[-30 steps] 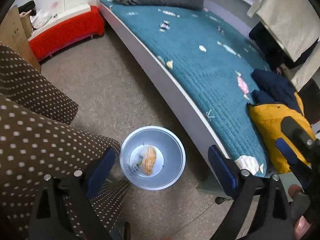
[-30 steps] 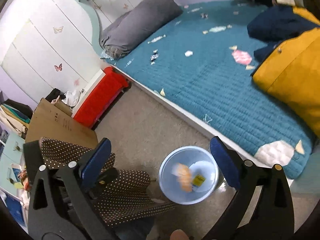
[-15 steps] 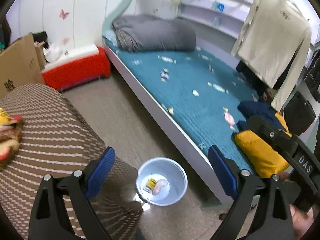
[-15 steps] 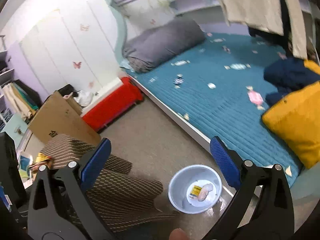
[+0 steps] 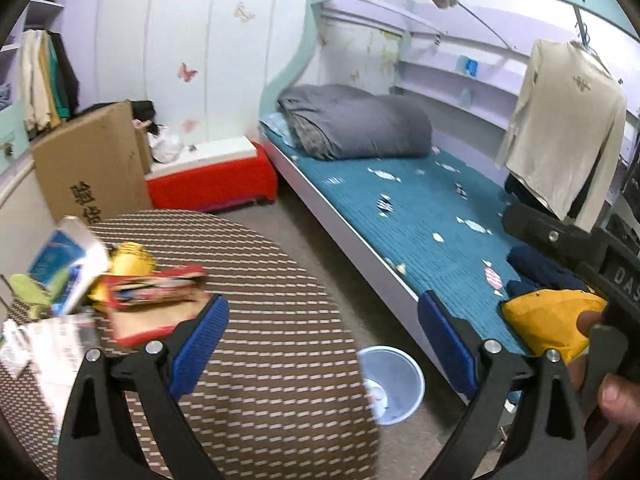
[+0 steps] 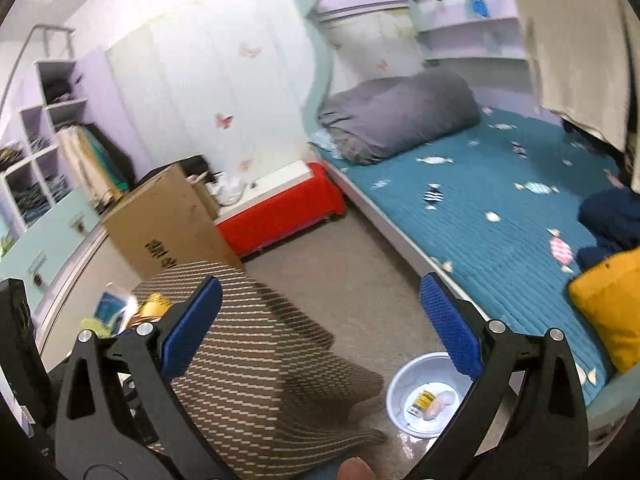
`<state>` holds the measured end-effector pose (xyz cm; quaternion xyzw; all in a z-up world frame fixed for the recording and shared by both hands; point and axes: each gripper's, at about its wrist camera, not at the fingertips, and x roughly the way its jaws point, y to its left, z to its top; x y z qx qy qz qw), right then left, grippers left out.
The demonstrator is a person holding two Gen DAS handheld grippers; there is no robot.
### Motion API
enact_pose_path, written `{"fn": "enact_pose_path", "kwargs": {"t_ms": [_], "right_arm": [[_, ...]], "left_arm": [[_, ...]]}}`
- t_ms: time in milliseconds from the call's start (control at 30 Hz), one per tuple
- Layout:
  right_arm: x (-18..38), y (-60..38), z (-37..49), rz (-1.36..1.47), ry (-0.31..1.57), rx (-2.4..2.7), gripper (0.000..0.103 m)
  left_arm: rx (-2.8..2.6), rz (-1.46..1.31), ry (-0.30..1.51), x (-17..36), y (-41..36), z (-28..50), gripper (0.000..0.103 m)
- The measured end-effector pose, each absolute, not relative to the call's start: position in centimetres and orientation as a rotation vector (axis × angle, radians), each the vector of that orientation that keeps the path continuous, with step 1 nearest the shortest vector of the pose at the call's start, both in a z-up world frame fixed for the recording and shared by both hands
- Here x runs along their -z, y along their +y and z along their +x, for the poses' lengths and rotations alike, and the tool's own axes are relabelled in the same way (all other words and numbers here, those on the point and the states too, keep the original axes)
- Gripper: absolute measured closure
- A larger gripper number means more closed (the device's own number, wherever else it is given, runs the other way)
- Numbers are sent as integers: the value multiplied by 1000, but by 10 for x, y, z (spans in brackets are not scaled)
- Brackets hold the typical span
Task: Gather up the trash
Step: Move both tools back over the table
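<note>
A pale blue trash bin (image 5: 394, 384) stands on the floor between a round table (image 5: 276, 360) with a brown dotted cloth and the bed; in the right wrist view the bin (image 6: 400, 384) holds a yellow-labelled scrap (image 6: 420, 401) and a pale lump (image 6: 440, 402). Snack wrappers lie on the table's left side: a red packet (image 5: 156, 288), a yellow one (image 5: 128, 262), a blue-and-white pack (image 5: 60, 260) and white papers (image 5: 48, 344). My left gripper (image 5: 322, 342) is open and empty above the table edge. My right gripper (image 6: 320, 320) is open and empty, higher up.
A bed with a teal quilt (image 5: 420, 216) runs along the right, with a grey rolled duvet (image 5: 360, 126) and a yellow cushion (image 5: 552, 324). A red bench (image 5: 212, 184) and a cardboard box (image 5: 92, 168) stand by the wall. A beige shirt (image 5: 568, 128) hangs at right.
Both grippers have risen and tilted up from over the bin. The bin has shrunk low in view, and the tabletop with its wrappers has come into sight at left.
</note>
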<state>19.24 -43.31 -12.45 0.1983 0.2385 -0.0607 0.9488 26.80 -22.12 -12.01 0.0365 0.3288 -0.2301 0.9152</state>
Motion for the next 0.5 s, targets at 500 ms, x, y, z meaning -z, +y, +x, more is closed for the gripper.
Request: {"fn": "enact_pose_path", "kwargs": {"t_ms": [500], "right_arm": [[121,-265,256,273,624,-176,6]], "left_arm": [[112,22,595,110,-33,266,10]]}}
